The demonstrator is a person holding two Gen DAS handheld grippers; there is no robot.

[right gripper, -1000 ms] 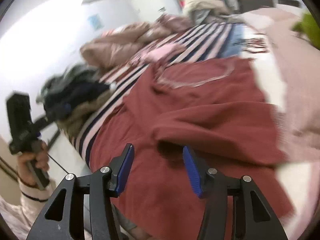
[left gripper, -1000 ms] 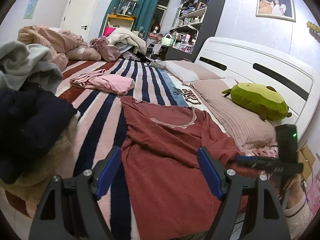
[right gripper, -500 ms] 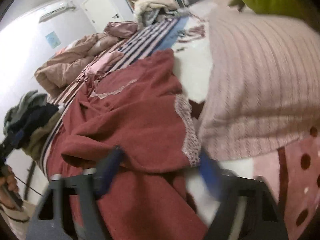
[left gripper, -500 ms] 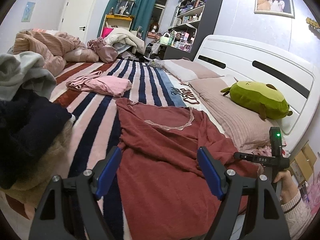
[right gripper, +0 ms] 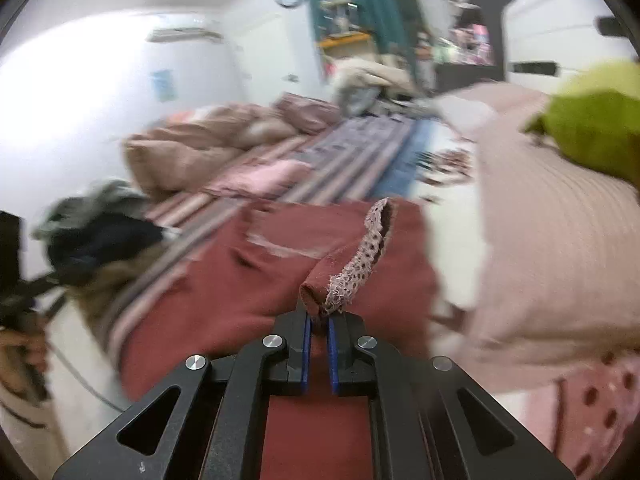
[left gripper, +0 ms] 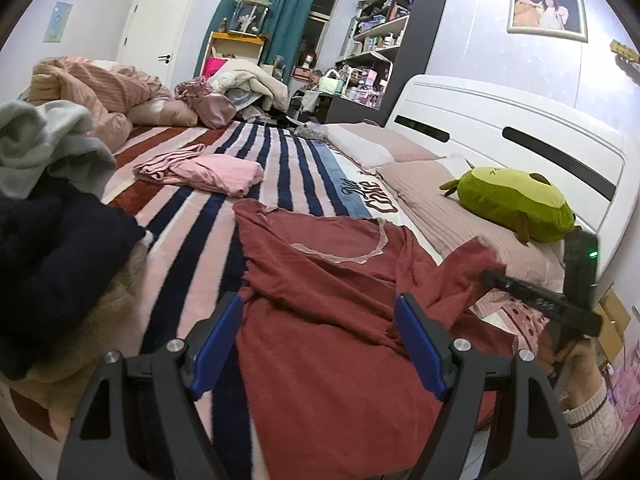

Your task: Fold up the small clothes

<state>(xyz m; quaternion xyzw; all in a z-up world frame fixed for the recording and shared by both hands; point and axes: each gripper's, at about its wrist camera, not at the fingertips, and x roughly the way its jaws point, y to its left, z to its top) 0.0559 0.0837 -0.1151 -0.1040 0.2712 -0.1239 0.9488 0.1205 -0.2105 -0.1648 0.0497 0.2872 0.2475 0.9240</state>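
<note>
A dark red top with a lace-trimmed neckline lies spread on the striped bed cover. My left gripper is open and empty, just above the top's lower part. My right gripper is shut on the top's right sleeve, whose lace cuff sticks up past the fingertips. In the left wrist view the sleeve is lifted off the bed toward the right gripper's body.
A folded pink garment lies farther up the bed. A pile of grey, navy and tan clothes is at the left. Pink pillows and a green avocado plush lie along the white headboard on the right.
My right gripper has closed on the red top's right sleeve and lifted it off the bed. My left gripper stays open over the top.
</note>
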